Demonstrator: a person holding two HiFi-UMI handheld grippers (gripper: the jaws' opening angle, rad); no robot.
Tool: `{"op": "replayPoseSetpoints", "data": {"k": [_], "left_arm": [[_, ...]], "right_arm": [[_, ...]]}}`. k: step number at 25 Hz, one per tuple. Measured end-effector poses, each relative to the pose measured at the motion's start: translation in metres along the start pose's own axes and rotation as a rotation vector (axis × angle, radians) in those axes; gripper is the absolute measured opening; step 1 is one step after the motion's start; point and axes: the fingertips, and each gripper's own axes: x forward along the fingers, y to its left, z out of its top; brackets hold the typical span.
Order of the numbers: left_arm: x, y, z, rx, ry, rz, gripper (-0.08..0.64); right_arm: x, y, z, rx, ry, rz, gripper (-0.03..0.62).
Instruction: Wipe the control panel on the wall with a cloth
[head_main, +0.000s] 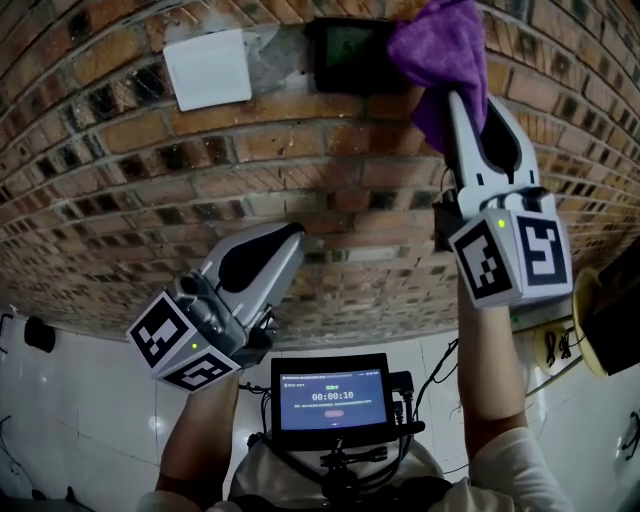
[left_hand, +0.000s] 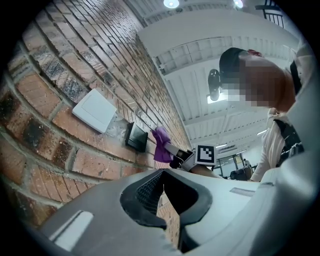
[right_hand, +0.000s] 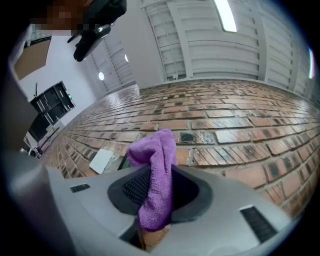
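A dark control panel with a small screen is set in the brick wall; it also shows in the left gripper view as the control panel. My right gripper is shut on a purple cloth, whose bunched top lies against the panel's right edge. In the right gripper view the purple cloth hangs between the jaws and hides most of the panel. My left gripper sits lower, near the bricks, with its jaws nearly together and nothing in them.
A white blank cover plate is fixed to the wall left of the panel. A tablet showing a timer hangs at the person's chest. A person stands at the right in the left gripper view.
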Motion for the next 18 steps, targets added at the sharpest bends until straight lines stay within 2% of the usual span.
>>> {"op": "replayPoseSetpoints", "data": {"k": [11, 18], "left_arm": [[-0.025, 0.012, 0.009, 0.020, -0.014, 0.056, -0.012], [-0.041, 0.023, 0.011, 0.017, -0.018, 0.093, -0.012]], "right_arm": [[0.018, 0.081, -0.002, 0.023, 0.000, 0.183, 0.112], [0.027, 0.116, -0.012, 0.021, 0.013, 0.261, 0.112]]}}
